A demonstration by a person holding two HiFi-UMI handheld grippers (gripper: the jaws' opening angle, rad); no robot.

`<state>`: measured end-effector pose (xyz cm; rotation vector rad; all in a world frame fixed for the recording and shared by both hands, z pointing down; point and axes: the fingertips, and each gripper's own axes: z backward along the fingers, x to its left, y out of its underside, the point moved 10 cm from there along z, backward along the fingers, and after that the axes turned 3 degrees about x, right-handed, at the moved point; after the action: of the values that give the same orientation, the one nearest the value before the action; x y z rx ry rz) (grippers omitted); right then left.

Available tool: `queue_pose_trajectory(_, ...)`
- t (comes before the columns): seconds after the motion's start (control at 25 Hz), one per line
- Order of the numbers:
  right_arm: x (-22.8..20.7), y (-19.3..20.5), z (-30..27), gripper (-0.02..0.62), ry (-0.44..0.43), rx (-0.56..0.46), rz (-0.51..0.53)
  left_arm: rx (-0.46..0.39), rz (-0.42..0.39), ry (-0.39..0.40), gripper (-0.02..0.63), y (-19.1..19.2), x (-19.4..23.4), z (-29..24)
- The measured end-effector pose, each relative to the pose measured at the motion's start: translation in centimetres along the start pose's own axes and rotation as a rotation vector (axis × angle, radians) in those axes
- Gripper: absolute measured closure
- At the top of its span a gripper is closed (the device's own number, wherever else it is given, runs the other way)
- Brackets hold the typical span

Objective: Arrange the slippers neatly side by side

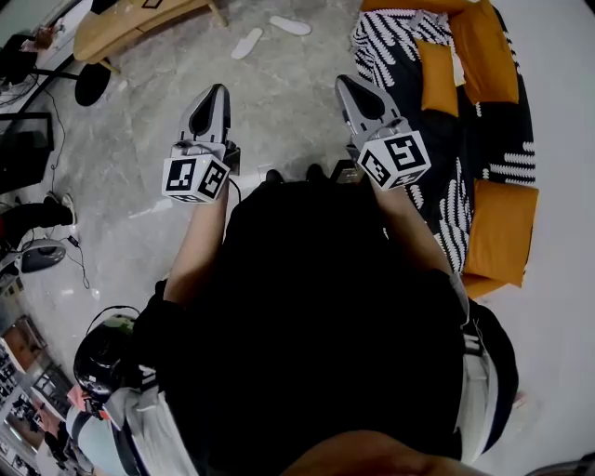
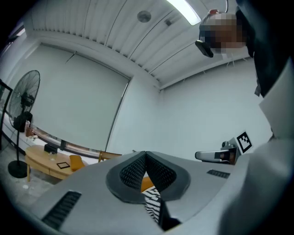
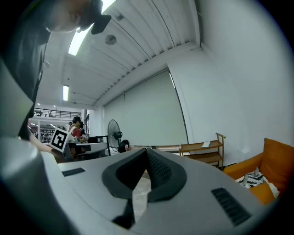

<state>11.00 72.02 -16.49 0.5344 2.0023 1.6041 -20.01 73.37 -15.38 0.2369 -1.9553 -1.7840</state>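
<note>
Two white slippers lie apart on the grey floor far ahead in the head view, one [image 1: 246, 43] angled and the other [image 1: 291, 25] to its right. Both grippers are held level in front of the person, well short of the slippers. My left gripper [image 1: 217, 90] is shut with nothing between its jaws, and its tips [image 2: 145, 153] meet in the left gripper view. My right gripper [image 1: 342, 82] is also shut and empty, its tips [image 3: 146, 150] touching. Neither gripper view shows the slippers.
A sofa [image 1: 400, 46] with black-and-white throws and orange cushions [image 1: 483, 42] runs along the right. A wooden table [image 1: 130, 28] and a standing fan's base [image 1: 92, 84] are at the far left. Cables and equipment [image 1: 37, 253] lie at the left edge.
</note>
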Motion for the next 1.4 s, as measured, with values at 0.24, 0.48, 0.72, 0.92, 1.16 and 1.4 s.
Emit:
queue_pose_trajectory(0.24, -0.6, 0.6, 0.4, 0.563, 0.034, 0.035, 0.042, -0.003, -0.002, 0.010, 0.591, 0.2, -1.2, -0.6)
queue_pose_trajectory(0.48, -2.2, 0.7, 0.8, 0.563, 0.046, 0.020, 0.053, -0.002, -0.024, -0.015, 0.591, 0.1, -2.3, -1.4)
queue_pose_trajectory(0.72, -3.9, 0.4, 0.8, 0.563, -0.033, 0.010, 0.053, -0.012, -0.043, -0.011, 0.591, -0.2, -3.8, -3.3)
queue_pose_trajectory(0.92, -3.9, 0.4, 0.7, 0.563, -0.067, -0.009, 0.063, 0.008, -0.049, 0.006, 0.591, -0.1, -4.6, -3.9)
queue_pose_trajectory(1.16, -5.8, 1.7, 0.4, 0.563, -0.016, -0.019, 0.019, 0.050, 0.006, -0.008, 0.591, 0.5, -3.1, -5.2)
queue_pose_trajectory(1.4, -8.4, 2.2, -2.1, 0.563, 0.031, -0.008, 0.011, 0.078, 0.021, 0.006, 0.592, 1.9, -0.4, -9.2)
